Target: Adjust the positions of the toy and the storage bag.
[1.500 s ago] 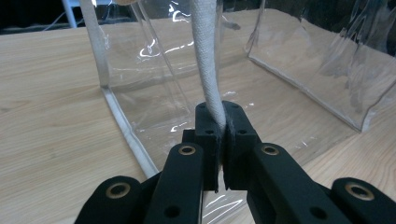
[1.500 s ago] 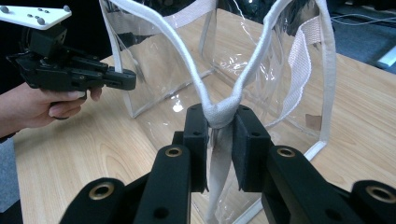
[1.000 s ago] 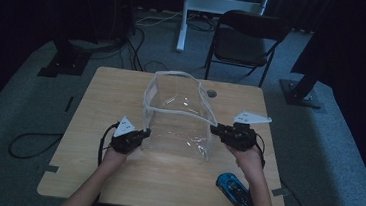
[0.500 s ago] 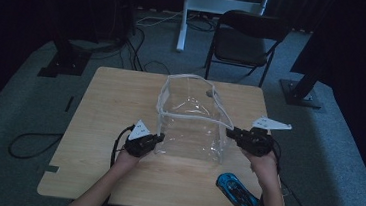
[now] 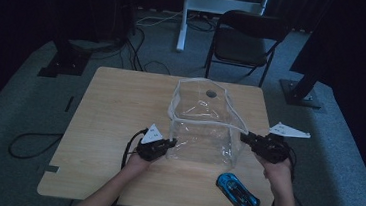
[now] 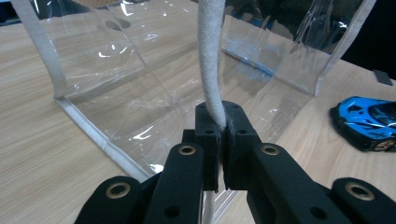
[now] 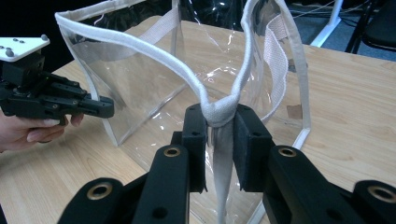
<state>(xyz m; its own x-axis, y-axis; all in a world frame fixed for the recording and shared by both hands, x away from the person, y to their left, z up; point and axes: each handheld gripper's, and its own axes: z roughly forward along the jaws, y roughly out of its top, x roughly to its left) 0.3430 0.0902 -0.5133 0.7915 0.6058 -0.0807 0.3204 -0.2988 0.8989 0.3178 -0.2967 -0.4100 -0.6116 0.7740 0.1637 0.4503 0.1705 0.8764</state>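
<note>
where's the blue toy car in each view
high view: blue toy car lies low right of centre on the table, nearer the person than the clear bag.
left gripper view: at the right edge, beyond the bag's corner.
right gripper view: not in it.
shared landmark: the bag's white trim.

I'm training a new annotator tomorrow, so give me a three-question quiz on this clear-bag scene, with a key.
1. True or false: the left gripper is shut on the white fabric trim of the clear plastic bag.
2. Which part of that bag does the right gripper pinch? A) its flat bottom B) its white fabric trim at a corner C) nothing
3. Fill in: the small blue toy car lies on the light wooden table, near the person's ____ forearm.

Key: 1 true; 2 B; 3 right.
</note>
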